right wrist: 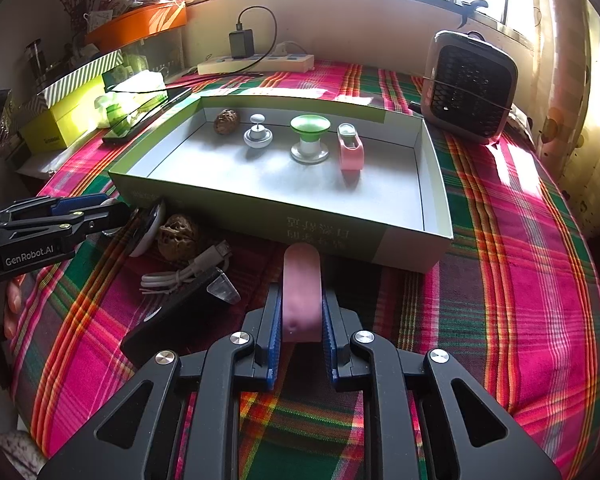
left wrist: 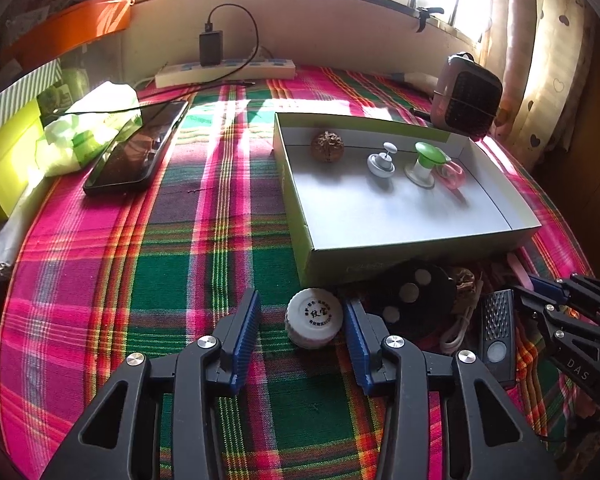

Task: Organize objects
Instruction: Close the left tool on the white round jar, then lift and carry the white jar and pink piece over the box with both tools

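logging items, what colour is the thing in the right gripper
Pink bar, best seen in the right wrist view.

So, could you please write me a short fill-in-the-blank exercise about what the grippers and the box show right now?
1. The right gripper is shut on a ____ bar-shaped object.
2. The white round jar sits on the cloth between the fingers of the ____ gripper.
3. The open box holds ____ items, among them a walnut.
4. A second walnut lies ____ the box.

Missing words: pink; left; four; outside
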### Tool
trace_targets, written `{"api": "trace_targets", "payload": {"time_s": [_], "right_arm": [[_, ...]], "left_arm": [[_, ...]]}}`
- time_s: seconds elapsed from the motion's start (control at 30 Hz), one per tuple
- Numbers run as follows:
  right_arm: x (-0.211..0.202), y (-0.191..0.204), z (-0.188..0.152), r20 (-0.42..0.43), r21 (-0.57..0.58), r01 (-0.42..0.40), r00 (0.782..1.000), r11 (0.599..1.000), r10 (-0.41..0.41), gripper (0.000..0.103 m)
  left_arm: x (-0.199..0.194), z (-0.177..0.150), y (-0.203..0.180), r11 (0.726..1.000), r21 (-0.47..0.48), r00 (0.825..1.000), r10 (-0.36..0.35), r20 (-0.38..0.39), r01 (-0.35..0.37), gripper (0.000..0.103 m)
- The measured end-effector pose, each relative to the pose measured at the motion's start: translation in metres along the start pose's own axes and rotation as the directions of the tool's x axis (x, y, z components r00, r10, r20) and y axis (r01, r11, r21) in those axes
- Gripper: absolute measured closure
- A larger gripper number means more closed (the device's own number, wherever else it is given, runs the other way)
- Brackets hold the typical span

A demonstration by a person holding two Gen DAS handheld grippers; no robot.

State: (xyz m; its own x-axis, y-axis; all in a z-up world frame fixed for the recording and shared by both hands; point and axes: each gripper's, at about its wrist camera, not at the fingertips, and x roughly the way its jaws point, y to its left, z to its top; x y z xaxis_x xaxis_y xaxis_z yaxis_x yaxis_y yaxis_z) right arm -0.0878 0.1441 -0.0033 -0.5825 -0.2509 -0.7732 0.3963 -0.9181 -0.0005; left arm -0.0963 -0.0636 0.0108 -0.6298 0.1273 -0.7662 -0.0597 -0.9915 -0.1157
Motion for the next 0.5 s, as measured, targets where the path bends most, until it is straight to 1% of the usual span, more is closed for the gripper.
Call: {"api": "trace_targets", "payload": {"time_s": [0.1, 0.27, 0.5], "right_arm": [[-0.0001, -0.0002, -0.0001, 0.0, 0.001, 0.0, 1.0, 1.0, 0.0, 0.084], [-0.0002, -0.0007, -0.0002, 0.0, 0.001, -0.001, 1.0, 1.0, 0.001, 0.084], [-0.0005, -0.0002, -0.0004, 0.0, 0.001, -0.001, 1.0, 1.0, 0.001, 0.084]], "left_arm": [[0.0004, -0.0002, 0.0006, 1.0, 0.004, 1.0, 0.018, 0.001, -0.018, 0.073], [0.0007, 0.0001, 0.0017, 1.0, 0.008, 1.0, 0.026, 0.003, -0.026, 0.077], [0.0003, 0.0, 0.0014, 1.0, 0.005, 1.0, 0.027, 0.003, -0.027, 0.077]]}}
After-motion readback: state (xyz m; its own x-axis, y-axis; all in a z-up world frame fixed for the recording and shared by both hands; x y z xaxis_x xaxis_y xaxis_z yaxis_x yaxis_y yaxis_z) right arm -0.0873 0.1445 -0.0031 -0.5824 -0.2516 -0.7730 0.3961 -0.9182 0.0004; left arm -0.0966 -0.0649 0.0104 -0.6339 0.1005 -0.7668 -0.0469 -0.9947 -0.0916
